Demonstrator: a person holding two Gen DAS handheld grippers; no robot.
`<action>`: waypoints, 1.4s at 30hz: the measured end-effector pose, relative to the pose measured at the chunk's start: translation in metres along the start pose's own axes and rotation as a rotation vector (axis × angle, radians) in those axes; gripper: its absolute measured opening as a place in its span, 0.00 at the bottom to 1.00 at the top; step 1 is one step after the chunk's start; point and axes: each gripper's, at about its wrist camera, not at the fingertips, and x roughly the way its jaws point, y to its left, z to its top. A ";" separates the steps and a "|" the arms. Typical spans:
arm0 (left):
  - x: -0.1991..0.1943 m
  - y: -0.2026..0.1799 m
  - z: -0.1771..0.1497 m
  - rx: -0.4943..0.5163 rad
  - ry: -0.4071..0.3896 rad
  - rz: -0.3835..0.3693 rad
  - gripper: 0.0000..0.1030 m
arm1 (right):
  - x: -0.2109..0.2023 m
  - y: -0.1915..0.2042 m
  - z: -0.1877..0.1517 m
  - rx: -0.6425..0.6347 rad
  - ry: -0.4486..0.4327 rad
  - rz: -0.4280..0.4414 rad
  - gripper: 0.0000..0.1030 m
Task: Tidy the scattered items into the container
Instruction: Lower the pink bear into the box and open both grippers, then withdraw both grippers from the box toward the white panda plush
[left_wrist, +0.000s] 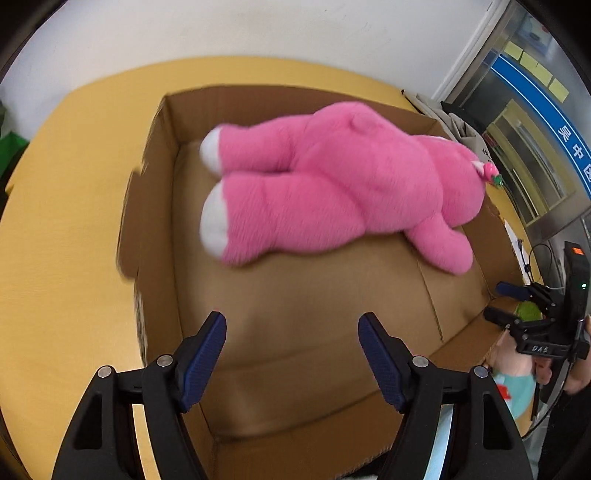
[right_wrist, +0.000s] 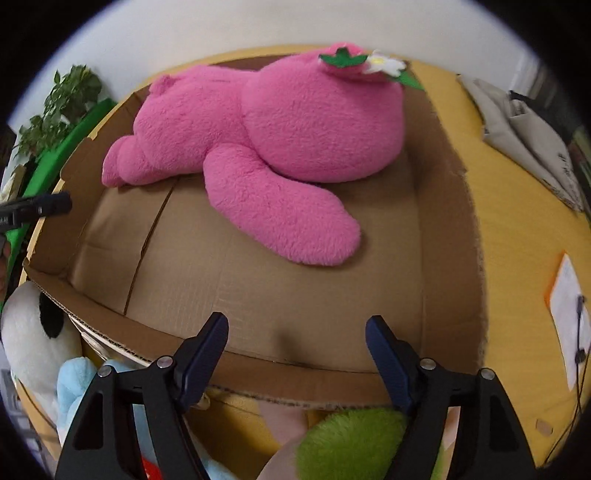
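A big pink plush toy (left_wrist: 332, 177) lies inside the open cardboard box (left_wrist: 159, 206), toward its far side; it also shows in the right wrist view (right_wrist: 273, 129) in the box (right_wrist: 454, 229). My left gripper (left_wrist: 291, 350) is open and empty above the box's near end. My right gripper (right_wrist: 297, 350) is open and empty over the box's near wall; it also shows in the left wrist view (left_wrist: 517, 302). Below it lie a green plush (right_wrist: 351, 439), a light blue plush (right_wrist: 74, 384) and a white-and-black plush (right_wrist: 33, 332) outside the box.
The box sits on a yellow table (left_wrist: 62, 236). A beige bag (right_wrist: 524, 129) and a paper with a cable (right_wrist: 569, 310) lie on the table at the right. A potted plant (right_wrist: 59, 103) stands at the far left. A glass door (left_wrist: 532, 140) is at the right.
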 end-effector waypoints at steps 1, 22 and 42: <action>-0.001 0.000 -0.003 -0.001 0.002 -0.006 0.76 | -0.002 0.000 -0.005 0.010 -0.001 0.002 0.73; -0.111 -0.079 -0.051 0.033 -0.402 0.089 1.00 | -0.111 0.063 -0.031 0.080 -0.462 -0.090 0.99; -0.109 -0.125 -0.072 0.140 -0.402 0.107 1.00 | -0.133 0.051 -0.052 0.104 -0.494 -0.146 0.99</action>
